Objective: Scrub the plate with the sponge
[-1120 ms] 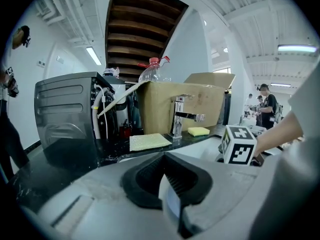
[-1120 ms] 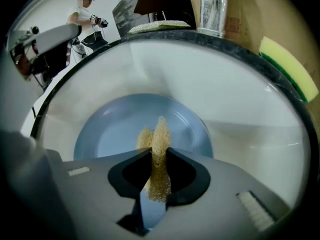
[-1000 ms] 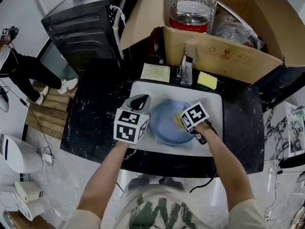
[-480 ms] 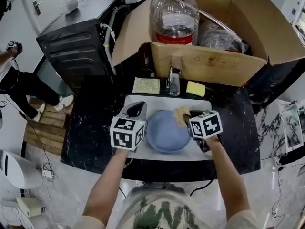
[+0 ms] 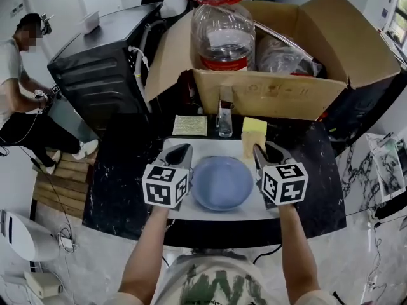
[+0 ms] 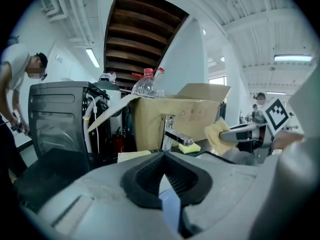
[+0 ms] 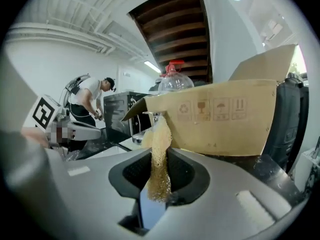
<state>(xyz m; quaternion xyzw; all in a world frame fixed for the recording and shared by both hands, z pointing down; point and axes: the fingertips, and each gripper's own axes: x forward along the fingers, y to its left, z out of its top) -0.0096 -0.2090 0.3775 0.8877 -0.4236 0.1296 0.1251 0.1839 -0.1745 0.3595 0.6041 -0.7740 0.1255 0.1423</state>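
Your right claw (image 5: 262, 151) clamped on sponge (image 5: 248, 145), hovering off plate's far-right rim. Left claw (image 5: 179, 152) pinching blue plate (image 5: 222, 183) edge, over white tray (image 5: 206, 147) on desk (image 5: 117, 170). Scrub looks unfinished: sponge off plate, needs contact.

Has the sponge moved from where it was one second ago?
Yes. The sponge, in the right gripper, has left the plate's middle and is now past its rim, toward the faucet.
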